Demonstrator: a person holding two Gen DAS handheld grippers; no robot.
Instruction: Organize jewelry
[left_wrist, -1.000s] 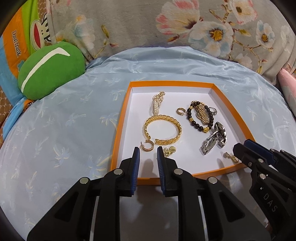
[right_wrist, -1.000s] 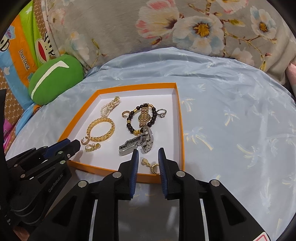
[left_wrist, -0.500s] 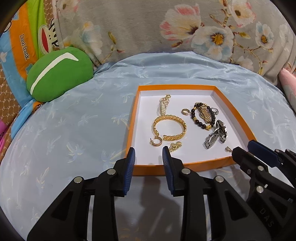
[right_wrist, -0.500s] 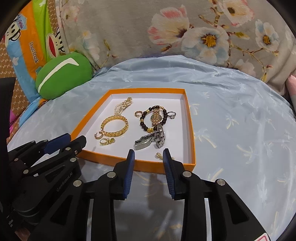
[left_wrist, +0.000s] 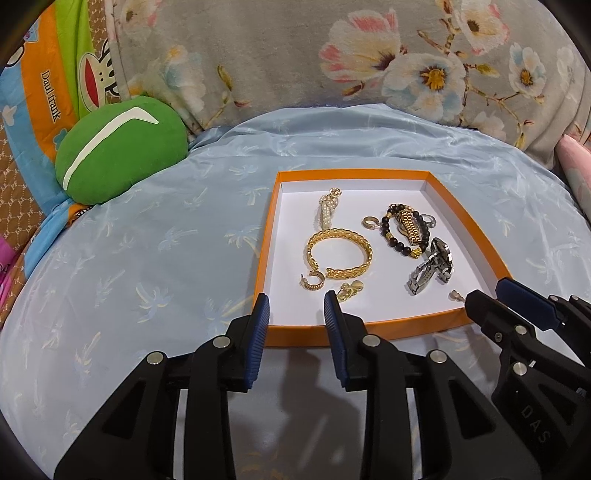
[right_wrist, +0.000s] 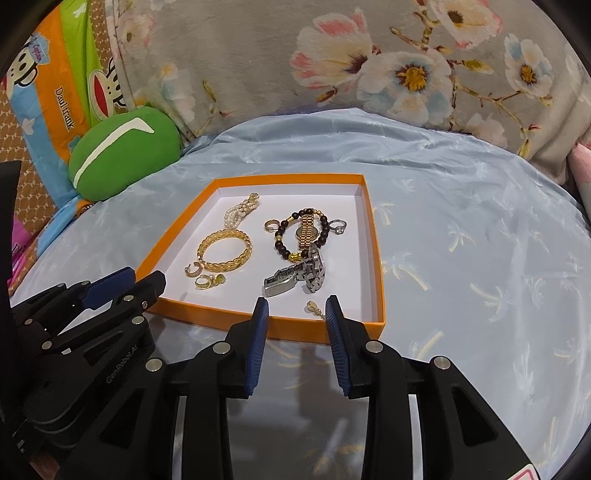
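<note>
Left wrist view: the left gripper (left_wrist: 295, 299) has drawn back from the orange tray (left_wrist: 264, 254) over the last second, and its fingers have spread from a narrow gap to clearly open, holding nothing. The right gripper (right_wrist: 293, 304) has done the same; it now sits at the lower centre of the right wrist view, just short of the tray's near rim, open and empty. All jewelry lies inside the tray at centre frame: gold bangle (left_wrist: 340, 254), pearl bracelet (left_wrist: 327, 212), beaded bracelet (left_wrist: 404, 230), silver watch (left_wrist: 432, 266), gold hoop earring (left_wrist: 314, 282) and a loose earring (right_wrist: 314, 307) near the right fingers. Judgement: both tools have released and retreated, so placement appears complete or nearly so.
</note>
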